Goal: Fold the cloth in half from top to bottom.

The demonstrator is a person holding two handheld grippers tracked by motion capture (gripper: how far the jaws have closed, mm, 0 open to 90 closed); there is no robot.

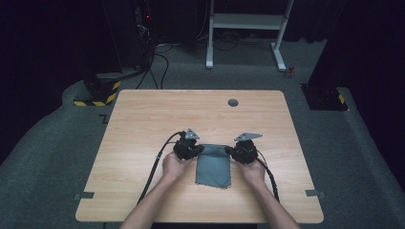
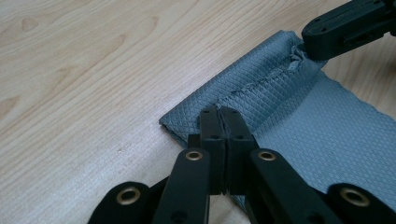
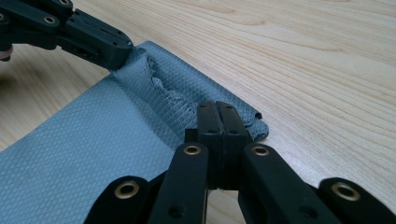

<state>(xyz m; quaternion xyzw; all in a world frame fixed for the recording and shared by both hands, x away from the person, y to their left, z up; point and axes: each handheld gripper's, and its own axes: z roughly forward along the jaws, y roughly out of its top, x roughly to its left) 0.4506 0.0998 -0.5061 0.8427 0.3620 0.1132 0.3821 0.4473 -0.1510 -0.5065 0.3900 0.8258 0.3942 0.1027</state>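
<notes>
A grey cloth (image 1: 213,166) lies flat on the near middle of the wooden table (image 1: 143,119), its far edge stretched between the two grippers and its near edge toward the person; the left gripper (image 1: 199,149) sits at the cloth's far left corner and the right gripper (image 1: 229,150) at its far right corner. In the left gripper view, the jaws are pressed together on the folded far edge of the cloth (image 2: 289,107), with the fabric pinched between them; in the right gripper view, that gripper's jaws are likewise clamped on the cloth's (image 3: 93,154) rolled edge, which puckers and wrinkles near the grip. The cloth is a thin rectangular piece with a fine diamond-weave texture and a pinked, zigzag near edge; its far edge is doubled over into a soft fold. The table is pale wood grain with rounded corners and a small round grommet (image 1: 233,102) toward its far side; a hand (image 1: 174,167) holds each gripper, and black cables trail back along the forearms.
</notes>
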